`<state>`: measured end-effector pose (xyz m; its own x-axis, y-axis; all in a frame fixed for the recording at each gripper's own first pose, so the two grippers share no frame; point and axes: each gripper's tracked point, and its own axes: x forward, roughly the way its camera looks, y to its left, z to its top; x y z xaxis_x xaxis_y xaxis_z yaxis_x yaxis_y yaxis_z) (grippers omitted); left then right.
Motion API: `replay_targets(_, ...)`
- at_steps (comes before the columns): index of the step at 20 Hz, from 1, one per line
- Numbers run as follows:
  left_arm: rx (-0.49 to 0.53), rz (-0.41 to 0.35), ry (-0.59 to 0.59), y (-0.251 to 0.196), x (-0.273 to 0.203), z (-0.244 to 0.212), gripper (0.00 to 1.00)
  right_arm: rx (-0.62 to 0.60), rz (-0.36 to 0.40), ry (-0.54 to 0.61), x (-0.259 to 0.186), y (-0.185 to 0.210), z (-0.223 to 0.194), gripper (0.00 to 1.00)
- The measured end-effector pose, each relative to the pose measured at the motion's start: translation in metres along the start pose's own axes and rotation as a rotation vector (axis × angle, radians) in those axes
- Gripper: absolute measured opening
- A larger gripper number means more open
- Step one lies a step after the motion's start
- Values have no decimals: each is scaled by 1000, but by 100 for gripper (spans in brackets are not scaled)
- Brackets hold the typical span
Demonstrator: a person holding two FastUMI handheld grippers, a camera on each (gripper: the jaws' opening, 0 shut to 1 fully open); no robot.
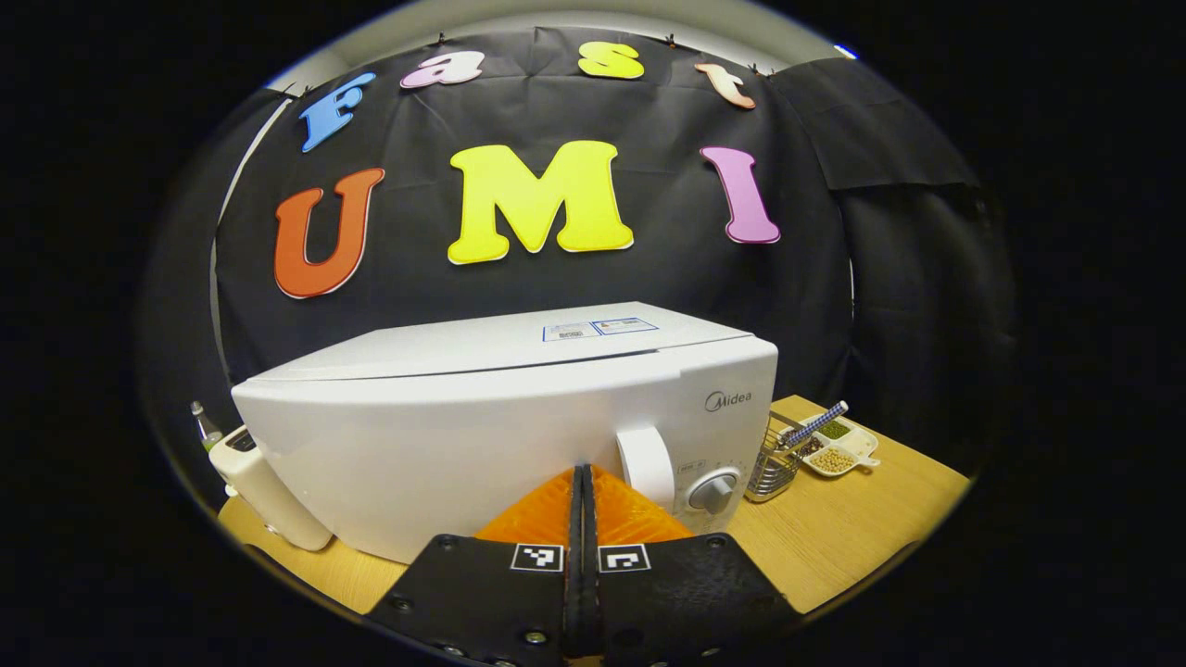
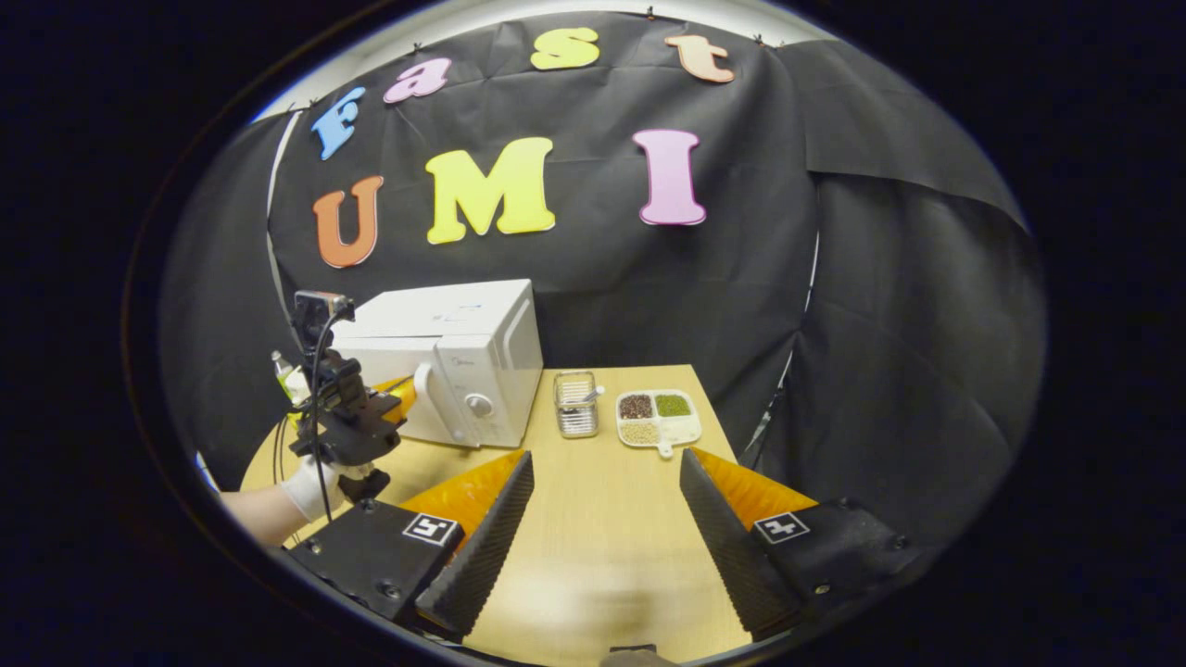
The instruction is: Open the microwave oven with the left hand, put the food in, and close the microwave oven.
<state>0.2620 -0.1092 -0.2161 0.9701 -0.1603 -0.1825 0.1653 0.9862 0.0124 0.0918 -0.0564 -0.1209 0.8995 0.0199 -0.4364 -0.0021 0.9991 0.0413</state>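
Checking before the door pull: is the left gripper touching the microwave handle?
Cannot tell. Left gripper sits shut just beside the handle in the left gripper view; no contact or gap shows plainly.

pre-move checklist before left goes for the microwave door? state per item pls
1. Microwave door shut, not yet opened: ok.
2. Door handle unobstructed, just right of the left gripper: ok.
3. Left gripper jaws closed with nothing between; must open to take the handle: not ok.
4. Right gripper jaws open, holding nothing, over bare table: ok.
5. Wire basket and sectioned dish stand to the right of the microwave: ok.
6. Whether the door swing clears them: cannot tell.
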Motion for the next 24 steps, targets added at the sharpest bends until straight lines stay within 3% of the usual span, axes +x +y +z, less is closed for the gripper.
replay_targets(5, 12, -9, -10, 0, 5, 4, 0, 11, -6, 6, -5, -3, -4, 100)
replay_targets(8, 25, -12, 43, 1, 7, -2, 0, 15, 0, 2, -11, 4, -4, 100)
replay_targets(11, -11, -19, 60, -3, -1, -8, 0, 14, 8, -1, -19, 13, -6, 100)
replay_targets(16, 21, 7, 116, 2, -45, -37, 0, 13, -7, -16, -32, 16, -8, 100)
replay_targets(18, 7, -38, 166, -3, -68, -60, 2, 20, -13, -21, -36, 18, -10, 100)
replay_targets(21, 2, -51, 183, 5, -113, -66, 100, 22, -20, -17, -40, 26, -18, 100)
replay_targets(24, -4, -32, 128, 25, -165, -36, 96, 11, -8, -15, -42, 45, -23, 100)
